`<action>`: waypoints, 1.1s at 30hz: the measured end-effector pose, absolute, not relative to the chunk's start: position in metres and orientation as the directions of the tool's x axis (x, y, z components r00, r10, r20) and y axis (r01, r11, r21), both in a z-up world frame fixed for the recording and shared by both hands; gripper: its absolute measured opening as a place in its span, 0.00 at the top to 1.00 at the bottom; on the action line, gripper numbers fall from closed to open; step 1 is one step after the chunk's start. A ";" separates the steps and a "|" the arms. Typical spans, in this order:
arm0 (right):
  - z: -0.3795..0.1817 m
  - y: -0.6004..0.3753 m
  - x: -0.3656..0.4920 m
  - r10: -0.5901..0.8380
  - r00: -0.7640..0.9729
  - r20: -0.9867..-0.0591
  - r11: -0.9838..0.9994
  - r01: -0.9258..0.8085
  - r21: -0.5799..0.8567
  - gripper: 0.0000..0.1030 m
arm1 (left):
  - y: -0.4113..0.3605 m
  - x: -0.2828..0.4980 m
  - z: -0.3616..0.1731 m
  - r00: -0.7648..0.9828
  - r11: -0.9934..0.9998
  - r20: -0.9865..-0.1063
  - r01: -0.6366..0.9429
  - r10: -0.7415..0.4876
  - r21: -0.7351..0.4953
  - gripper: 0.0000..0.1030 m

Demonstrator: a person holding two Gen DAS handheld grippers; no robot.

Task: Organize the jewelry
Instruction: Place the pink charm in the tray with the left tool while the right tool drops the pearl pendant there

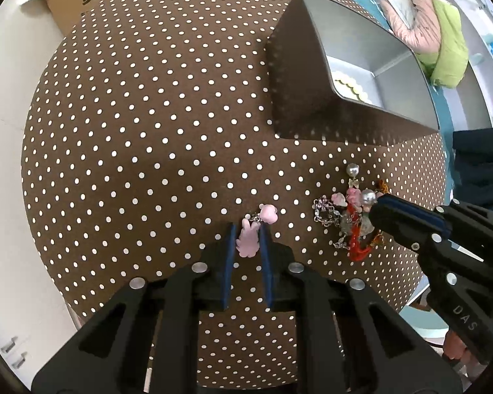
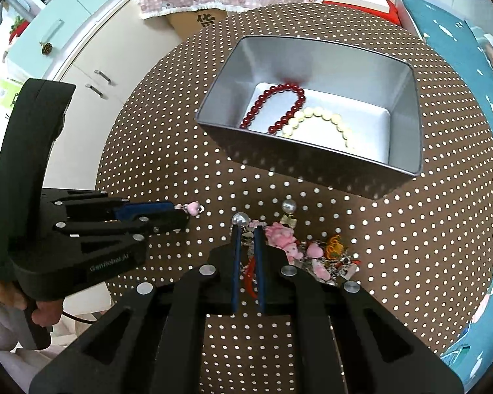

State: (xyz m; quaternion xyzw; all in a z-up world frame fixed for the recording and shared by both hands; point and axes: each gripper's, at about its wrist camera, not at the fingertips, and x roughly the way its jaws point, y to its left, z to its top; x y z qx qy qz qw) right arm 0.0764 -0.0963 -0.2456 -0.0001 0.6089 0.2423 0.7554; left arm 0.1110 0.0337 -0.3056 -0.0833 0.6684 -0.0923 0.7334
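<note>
My left gripper (image 1: 247, 229) is shut on a pink bunny charm (image 1: 248, 239); its pink heart end (image 1: 268, 213) sticks out past the tips, also in the right wrist view (image 2: 194, 208). My right gripper (image 2: 247, 229) sits over a jewelry pile (image 2: 315, 252) of pink charms, chain and red pieces, its fingers narrowly apart around a pearl-tipped piece (image 2: 240, 219); whether it grips is unclear. A second pearl piece (image 2: 288, 206) lies beside. The silver tin (image 2: 407, 111) holds a red bead bracelet (image 2: 279, 105) and a cream bead bracelet (image 2: 325, 121).
Everything rests on a round table with a brown polka-dot cloth (image 1: 148, 131). The tin (image 1: 299, 75) stands at the far right of the left wrist view. A cardboard box (image 1: 82, 0) and white cabinets (image 2: 82, 65) lie beyond the table edge.
</note>
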 end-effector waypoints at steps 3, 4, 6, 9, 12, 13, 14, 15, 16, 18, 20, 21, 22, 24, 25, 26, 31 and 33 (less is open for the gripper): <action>-0.242 -0.100 0.077 0.370 0.149 -0.917 0.883 -0.362 0.297 0.93 | 0.043 0.110 -0.303 0.092 0.971 -0.966 0.020 -0.240 -0.240 0.86; -0.241 -0.100 0.078 0.371 0.152 -0.916 0.883 -0.362 0.298 0.93 | 0.053 0.106 -0.299 0.093 0.971 -0.966 0.018 -0.240 -0.240 0.86; -0.235 -0.106 0.078 0.375 0.165 -0.912 0.885 -0.358 0.298 0.93 | 0.056 0.101 -0.290 0.106 0.969 -0.963 0.018 -0.246 -0.246 0.86; -0.230 -0.109 0.078 0.379 0.185 -0.907 0.887 -0.353 0.298 0.93 | 0.056 0.101 -0.273 0.141 0.968 -0.957 0.027 -0.252 -0.251 0.86; -0.220 -0.116 0.081 0.381 0.211 -0.900 0.891 -0.346 0.296 0.93 | 0.051 0.104 -0.253 0.185 0.963 -0.945 0.046 -0.270 -0.266 0.86; -0.216 -0.119 0.083 0.383 0.221 -0.897 0.891 -0.344 0.295 0.93 | 0.049 0.105 -0.246 0.202 0.963 -0.942 0.057 -0.269 -0.263 0.86; -0.212 -0.122 0.085 0.384 0.232 -0.894 0.892 -0.343 0.295 0.93 | 0.048 0.108 -0.237 0.225 0.965 -0.938 0.068 -0.263 -0.254 0.86; -0.207 -0.124 0.088 0.382 0.244 -0.891 0.895 -0.340 0.290 0.93 | 0.047 0.110 -0.230 0.240 0.964 -0.933 0.074 -0.267 -0.257 0.86; -0.205 -0.125 0.090 0.382 0.252 -0.889 0.896 -0.338 0.289 0.93 | 0.047 0.113 -0.226 0.248 0.962 -0.930 0.077 -0.273 -0.262 0.86; -0.201 -0.128 0.095 0.381 0.269 -0.884 0.898 -0.333 0.286 0.93 | 0.043 0.118 -0.214 0.273 0.961 -0.922 0.090 -0.275 -0.260 0.86; -0.197 -0.133 0.103 0.380 0.280 -0.882 0.901 -0.329 0.284 0.93 | 0.040 0.126 -0.204 0.294 0.959 -0.913 0.102 -0.282 -0.263 0.86; -0.195 -0.135 0.107 0.377 0.288 -0.881 0.903 -0.324 0.280 0.93 | 0.038 0.129 -0.200 0.302 0.958 -0.909 0.107 -0.287 -0.267 0.86; -0.194 -0.136 0.110 0.373 0.294 -0.880 0.906 -0.321 0.277 0.93 | 0.035 0.132 -0.196 0.308 0.957 -0.906 0.113 -0.291 -0.269 0.86; -0.192 -0.137 0.116 0.377 0.300 -0.876 0.906 -0.317 0.281 0.93 | 0.033 0.140 -0.193 0.316 0.956 -0.903 0.122 -0.291 -0.266 0.86; -0.192 -0.137 0.119 0.376 0.304 -0.875 0.907 -0.316 0.280 0.93 | 0.031 0.145 -0.192 0.317 0.956 -0.902 0.126 -0.292 -0.265 0.86; -0.193 -0.136 0.122 0.377 0.305 -0.875 0.906 -0.316 0.280 0.93 | 0.026 0.151 -0.192 0.316 0.956 -0.903 0.129 -0.292 -0.264 0.86; -0.195 -0.134 0.131 0.385 0.303 -0.872 0.903 -0.317 0.289 0.93 | 0.018 0.163 -0.197 0.306 0.966 -0.917 0.126 -0.254 -0.226 0.85; -0.195 -0.133 0.133 0.386 0.303 -0.871 0.902 -0.322 0.288 0.90 | 0.017 0.167 -0.201 0.292 0.966 -0.923 0.130 -0.251 -0.222 0.85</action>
